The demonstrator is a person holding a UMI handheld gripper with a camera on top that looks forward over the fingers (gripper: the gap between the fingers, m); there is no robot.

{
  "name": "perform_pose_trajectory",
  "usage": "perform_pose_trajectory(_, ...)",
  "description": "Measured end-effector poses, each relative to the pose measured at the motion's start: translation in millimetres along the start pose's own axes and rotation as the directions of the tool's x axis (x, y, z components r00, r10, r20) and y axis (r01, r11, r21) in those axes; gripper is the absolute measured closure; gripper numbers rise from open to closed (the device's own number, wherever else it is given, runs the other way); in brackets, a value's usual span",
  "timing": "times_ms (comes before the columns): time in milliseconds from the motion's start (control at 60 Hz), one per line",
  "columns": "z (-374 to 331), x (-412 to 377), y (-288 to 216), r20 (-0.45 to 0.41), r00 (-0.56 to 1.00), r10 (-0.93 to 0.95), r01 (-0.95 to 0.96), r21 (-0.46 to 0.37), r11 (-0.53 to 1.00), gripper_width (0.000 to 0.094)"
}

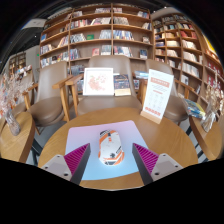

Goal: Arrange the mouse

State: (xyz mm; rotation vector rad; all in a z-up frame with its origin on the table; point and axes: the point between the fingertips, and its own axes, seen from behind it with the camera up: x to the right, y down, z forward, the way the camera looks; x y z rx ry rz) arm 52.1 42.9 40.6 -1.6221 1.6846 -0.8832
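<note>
As the tongs (110, 160) hung over a round wooden surface (60, 135) in a book-lined room, the scene stood as follows.

Tongs: spread wide, the two fingers apart at about 7 and 5 o'clock of the mouse, each with a magenta pad (75, 156) on its inner face; neither finger pressed on anything.

Mouse: a white mouse (110, 147) with orange-red markings lay between the fingers, with a gap at either side, resting on its own support.

Mat: the mouse sat on a pale, whitish mat (95, 165) that lay flat on the surface between the fingers.

Surface: round and light brown, it reached past both fingers and beyond the mouse toward 12 o'clock.

Chair: a wooden chair (68, 97) stood beyond the surface, at about 11 o'clock of the mouse.

Sign: an upright white and orange placard (157, 95) stood at about 1 o'clock of the mouse, near the far edge of the surface.

Display: a low stand at 12 o'clock carried a pale picture board (98, 80) and books beside it.

Shelves: tall bookshelves (100, 35) filled with books ran across the far wall, with more at 2 o'clock.

Flowers: pale dried stems (12, 95) stood at about 9 o'clock of the mouse; their holder could not be made out.
</note>
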Motion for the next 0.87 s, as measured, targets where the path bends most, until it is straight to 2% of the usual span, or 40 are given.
perform_pose_trajectory(133, -92.4, 7.8, 8.4, -0.006, 1.000, 0.016, -0.016, 0.042, 0.999, 0.0079)
perform_pose_trajectory(300, -199.5, 3.1, 41.2, 0.059, 0.998, 0.015, -0.019, 0.070, 0.997, 0.0081)
perform_pose_trajectory(400, -244.1, 11.7, 63.2, 0.044, 0.999, -0.001, -0.003, 0.085, 0.996, 0.0087)
perform_pose_trajectory(650, -300.6, 30.7, 98.2, 0.018, 0.998, -0.056, 0.054, 0.095, 0.994, 0.0088)
perform_pose_trajectory(867, -319.6, 40.2, 100.2, 0.002, 0.997, -0.071, 0.070, 0.118, 0.991, 0.0079)
